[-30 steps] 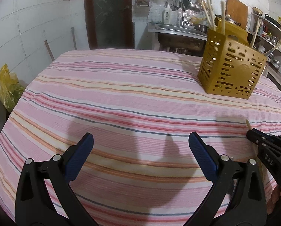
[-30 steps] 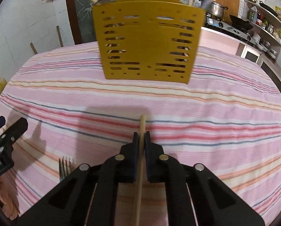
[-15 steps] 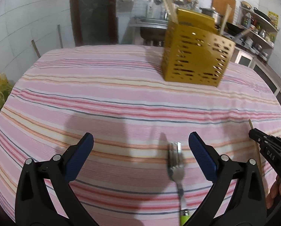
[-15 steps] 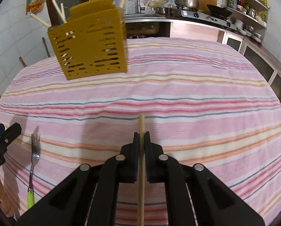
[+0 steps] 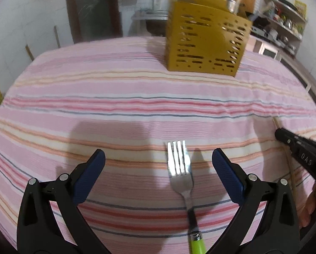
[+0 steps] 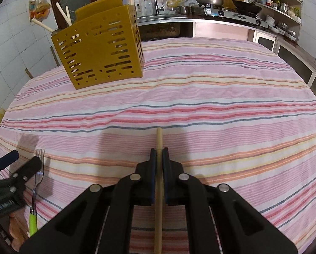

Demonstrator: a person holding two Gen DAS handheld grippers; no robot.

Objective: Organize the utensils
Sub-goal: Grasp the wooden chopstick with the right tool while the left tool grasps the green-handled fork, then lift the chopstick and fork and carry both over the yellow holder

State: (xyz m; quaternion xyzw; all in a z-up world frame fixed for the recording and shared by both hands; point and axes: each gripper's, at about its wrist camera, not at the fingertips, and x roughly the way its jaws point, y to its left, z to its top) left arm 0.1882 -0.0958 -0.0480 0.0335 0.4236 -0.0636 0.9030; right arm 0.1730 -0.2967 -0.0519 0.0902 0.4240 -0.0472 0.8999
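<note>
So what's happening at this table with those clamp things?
A person is tidying utensils with a hand-held gripper in each hand. The right hand-held gripper is shut on a wooden chopstick. The left hand-held gripper is open above a green-handled fork lying on the striped tablecloth. The yellow utensil holder stands farther back.

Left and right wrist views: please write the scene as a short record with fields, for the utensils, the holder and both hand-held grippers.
surface: table with pink striped cloth
holder: yellow slotted utensil holder, standing on the cloth, some sticks already inside
fork: fork with green handle, lying flat on the cloth, tines toward the holder
left hand-held gripper: left hand-held gripper, open, fork between its fingers, not gripped
right hand-held gripper: right hand-held gripper, shut on wooden chopstick
chopstick: tip sticks out ahead of the fingers
</note>
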